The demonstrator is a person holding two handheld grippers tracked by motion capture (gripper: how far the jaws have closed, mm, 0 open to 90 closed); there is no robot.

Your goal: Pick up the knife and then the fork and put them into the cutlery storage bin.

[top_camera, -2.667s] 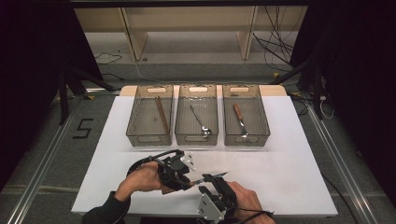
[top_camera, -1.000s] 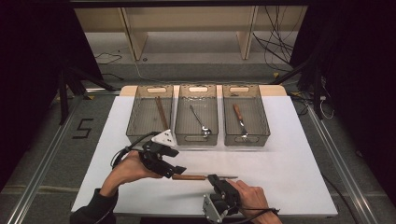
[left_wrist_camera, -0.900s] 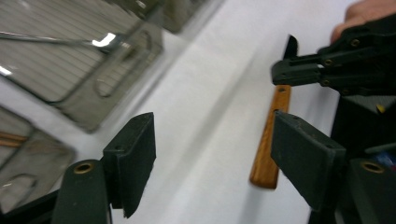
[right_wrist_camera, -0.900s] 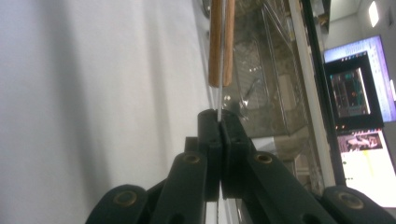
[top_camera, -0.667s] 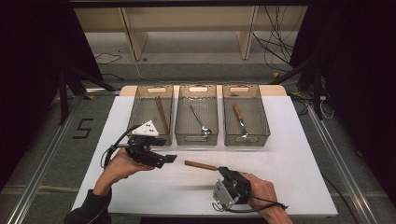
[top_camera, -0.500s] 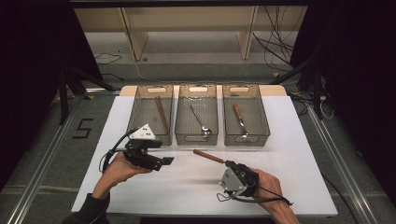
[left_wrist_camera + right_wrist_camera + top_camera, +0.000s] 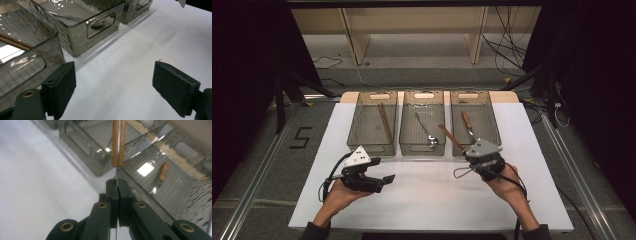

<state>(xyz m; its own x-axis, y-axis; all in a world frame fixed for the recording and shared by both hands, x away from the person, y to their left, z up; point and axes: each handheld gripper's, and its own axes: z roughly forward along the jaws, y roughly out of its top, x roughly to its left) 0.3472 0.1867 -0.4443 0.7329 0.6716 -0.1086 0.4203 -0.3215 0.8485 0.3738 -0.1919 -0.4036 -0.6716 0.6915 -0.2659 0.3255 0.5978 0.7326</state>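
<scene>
Clamping a thin metal blade edge-on between its pads, the right gripper [image 7: 117, 185] holds a wooden-handled knife [image 7: 118, 142] whose handle rises straight away from the jaws. From the high view the knife [image 7: 451, 137] slants up and to the left from the right gripper [image 7: 472, 156], its handle over the gap between the middle bin [image 7: 408, 145] and the right bin [image 7: 495, 131]. The right hand [image 7: 502, 177] comes in from the lower right, wrist angled inward, the gripper raised above the white table [image 7: 432, 195]. The left gripper [image 7: 387, 178] has just been opening; its pads [image 7: 62, 86] stand wide apart with nothing between them. It lies level, pointing right, low over the table just in front of the left bin [image 7: 356, 140], cupped from below by the left hand [image 7: 343, 192]
</scene>
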